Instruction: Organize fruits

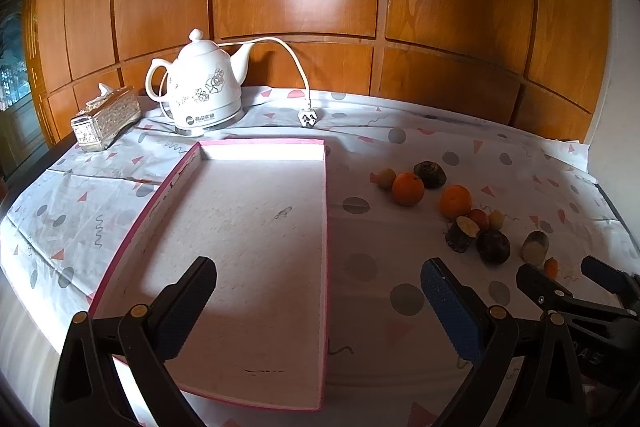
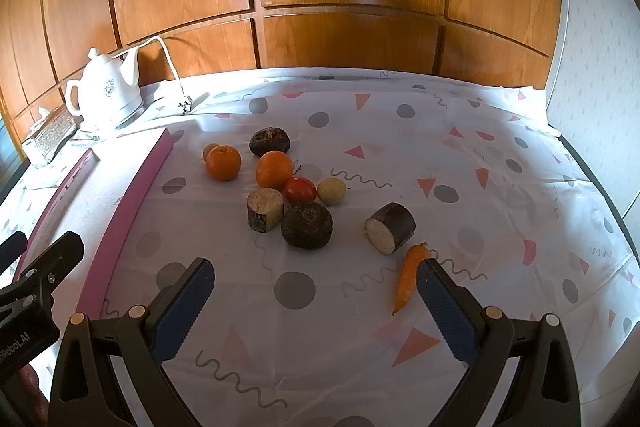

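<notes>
Crowding oranges (image 2: 224, 163): tomato (image 2: 300, 189), dark, possibly root, chunks (image 2: 307, 225).

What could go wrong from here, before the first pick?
1. The produce sits bunched: the tomato touches an orange and a dark round root, so closing on one may roll its neighbours.
2. The carrot lies against the right tongs pad and could get pushed.
3. The tray wall stands between fruit and tray floor.
</notes>
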Demonstrator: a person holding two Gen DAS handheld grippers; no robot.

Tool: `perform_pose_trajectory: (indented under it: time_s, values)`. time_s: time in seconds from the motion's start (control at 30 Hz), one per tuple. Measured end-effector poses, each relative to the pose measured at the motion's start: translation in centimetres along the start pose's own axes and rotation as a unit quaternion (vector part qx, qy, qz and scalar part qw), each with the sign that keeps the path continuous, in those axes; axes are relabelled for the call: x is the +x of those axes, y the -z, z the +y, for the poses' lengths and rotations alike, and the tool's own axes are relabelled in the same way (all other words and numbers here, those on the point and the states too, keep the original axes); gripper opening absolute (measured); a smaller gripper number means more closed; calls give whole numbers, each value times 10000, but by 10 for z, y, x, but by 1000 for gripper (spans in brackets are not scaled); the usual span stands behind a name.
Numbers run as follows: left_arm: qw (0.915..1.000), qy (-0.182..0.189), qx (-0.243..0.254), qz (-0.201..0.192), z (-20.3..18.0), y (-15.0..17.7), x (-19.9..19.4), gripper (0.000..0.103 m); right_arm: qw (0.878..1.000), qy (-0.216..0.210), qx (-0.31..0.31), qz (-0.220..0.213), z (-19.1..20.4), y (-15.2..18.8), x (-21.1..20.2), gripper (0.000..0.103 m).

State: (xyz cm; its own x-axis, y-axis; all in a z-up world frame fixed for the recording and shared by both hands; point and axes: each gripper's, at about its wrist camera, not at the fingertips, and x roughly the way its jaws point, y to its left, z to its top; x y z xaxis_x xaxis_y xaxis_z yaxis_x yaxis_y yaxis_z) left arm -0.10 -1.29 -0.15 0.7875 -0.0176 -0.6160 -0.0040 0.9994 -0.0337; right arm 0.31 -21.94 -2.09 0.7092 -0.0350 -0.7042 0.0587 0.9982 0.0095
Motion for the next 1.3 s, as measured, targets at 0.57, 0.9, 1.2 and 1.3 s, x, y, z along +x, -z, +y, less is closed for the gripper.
perform_pose_trajectory:
  time_s: [0.57, 0.9, 1.2, 1.3]
  values:
    - [10000, 42, -4, -42, -1, -2, -4, 103, 9999, 0, -50, -88, 4, -2, -5, 102]
    - [10000, 77, 10, -19, -5, -1, -4, 103, 10000, -22, -39, -67, 1, -3, -6, 102]
    - [9975, 696, 63, 56, -12, 2, -1, 103, 9990, -235, 221, 310, -33, -7, 2, 87]
    - [9956, 910, 190, 153, -22, 4, 2, 103, 9975, -355, 334, 520, -57, -4, 8, 79]
